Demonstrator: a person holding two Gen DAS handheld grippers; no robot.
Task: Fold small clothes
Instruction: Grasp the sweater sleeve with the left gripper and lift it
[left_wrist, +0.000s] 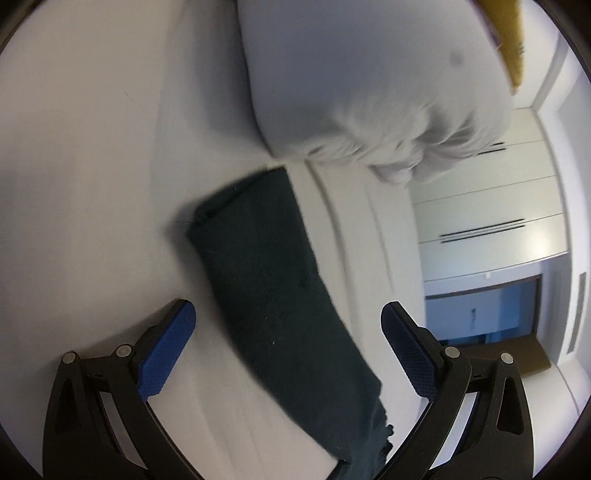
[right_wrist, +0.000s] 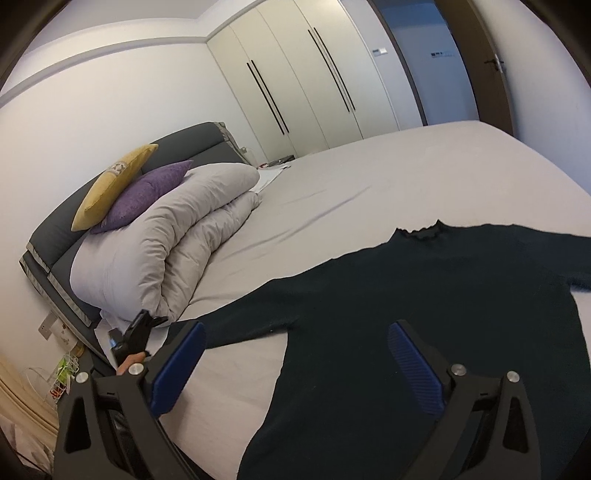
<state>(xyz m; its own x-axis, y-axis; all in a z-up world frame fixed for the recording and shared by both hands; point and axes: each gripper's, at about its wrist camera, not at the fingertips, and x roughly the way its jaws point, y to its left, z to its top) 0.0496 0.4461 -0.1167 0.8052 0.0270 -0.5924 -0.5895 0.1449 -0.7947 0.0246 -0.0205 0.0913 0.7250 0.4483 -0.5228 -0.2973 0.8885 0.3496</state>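
Dark sweater (right_wrist: 424, 314) lies flat on the bed (right_wrist: 332, 192); both claws, left claw (left_wrist: 288, 317) and right claw (right_wrist: 295, 339), spread empty; next, pinch the sleeve (left_wrist: 266, 266) at frame centre.

Black angular frames on left gripper (left_wrist: 288, 321) and right gripper (right_wrist: 297, 341); textured blue fingers (right_wrist: 415, 363); silver round screws at the pivots.

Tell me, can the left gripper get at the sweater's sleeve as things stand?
Probably yes. The left gripper is open, and the dark sleeve lies flat on the bed between its fingers with nothing over it. The duvet sits beyond the cuff.
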